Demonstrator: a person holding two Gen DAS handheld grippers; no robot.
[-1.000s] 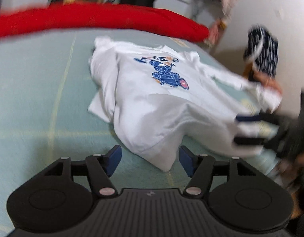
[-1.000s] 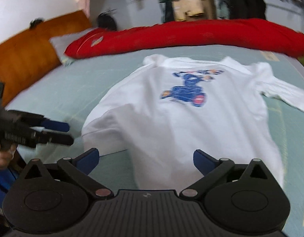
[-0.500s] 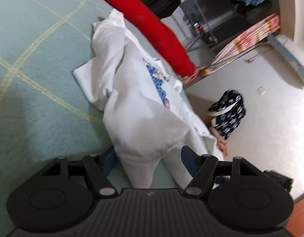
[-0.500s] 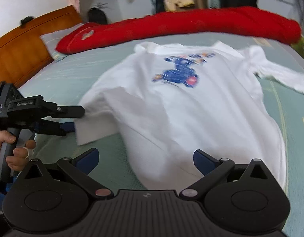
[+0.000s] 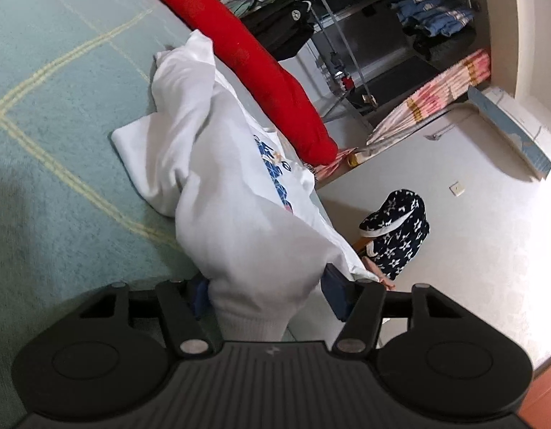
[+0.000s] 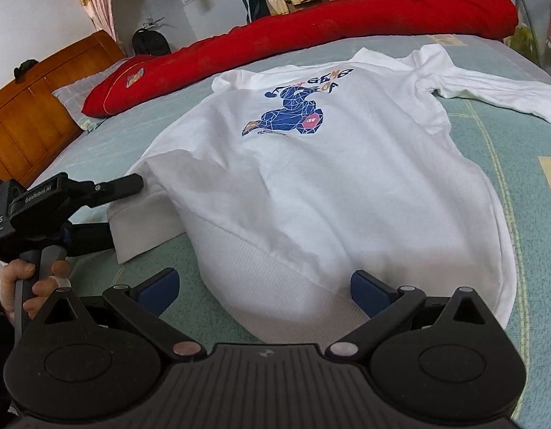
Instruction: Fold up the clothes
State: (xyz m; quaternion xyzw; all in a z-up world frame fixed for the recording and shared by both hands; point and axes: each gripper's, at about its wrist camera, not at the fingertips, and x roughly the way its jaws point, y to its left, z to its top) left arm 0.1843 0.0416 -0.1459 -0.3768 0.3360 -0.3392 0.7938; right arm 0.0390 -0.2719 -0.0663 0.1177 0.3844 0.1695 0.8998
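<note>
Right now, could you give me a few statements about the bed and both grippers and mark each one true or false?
1. The white sweatshirt lies print side up on the green bedspread. True.
2. The ribbed cuff of a sleeve sits between the fingers of the left gripper, whose jaws are closing. True.
3. The red duvet covers the sweatshirt's printed figure. False: it lies beyond the sweatshirt, and the print is in plain view.
4. The right gripper is clamped shut on the hem. False: its jaws stand wide, with the ribbed hem between them.
5. The bed has a wooden headboard. True.
</note>
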